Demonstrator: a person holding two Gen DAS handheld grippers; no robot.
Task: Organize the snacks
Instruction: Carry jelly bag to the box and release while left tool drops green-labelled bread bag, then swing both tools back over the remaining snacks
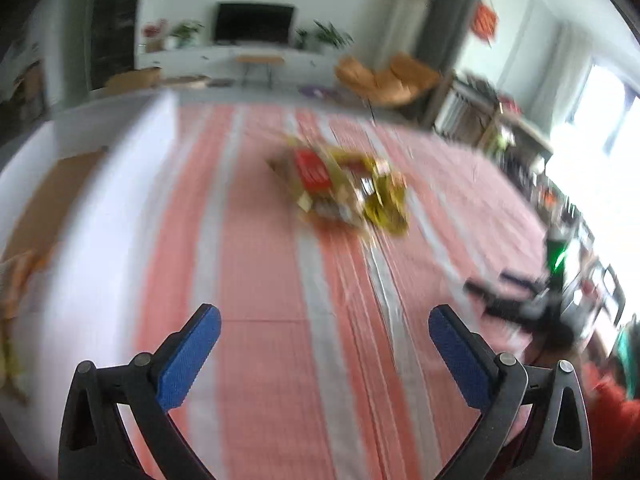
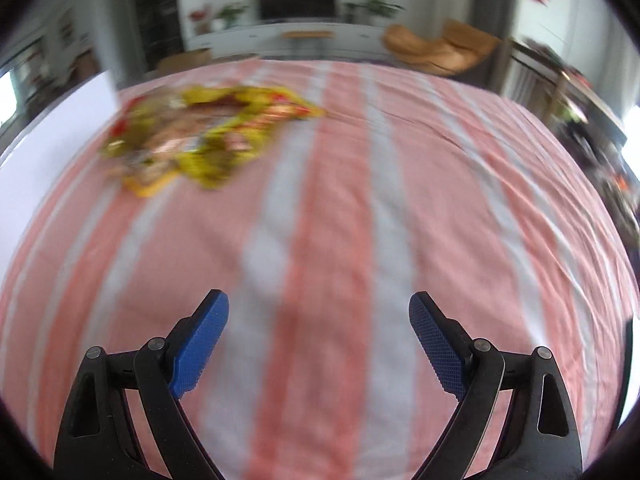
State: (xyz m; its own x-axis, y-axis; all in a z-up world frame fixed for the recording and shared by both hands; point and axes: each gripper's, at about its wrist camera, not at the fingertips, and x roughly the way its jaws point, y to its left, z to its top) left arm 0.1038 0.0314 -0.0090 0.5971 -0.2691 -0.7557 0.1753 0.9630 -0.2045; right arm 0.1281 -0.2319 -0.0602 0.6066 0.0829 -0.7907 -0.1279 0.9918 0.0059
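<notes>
I can read no text in either view; both are smeared by motion. The red pack (image 1: pixel 312 172) in the snack pile (image 1: pixel 344 190) near the middle of the striped cloth (image 1: pixel 260 280) and the red hanging (image 1: pixel 484 20) on the far wall carry only illegible marks.

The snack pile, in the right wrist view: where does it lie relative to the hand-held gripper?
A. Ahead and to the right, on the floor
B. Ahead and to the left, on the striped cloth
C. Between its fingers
B: the snack pile lies upper left on the striped cloth, apart from the open right hand-held gripper.
</notes>
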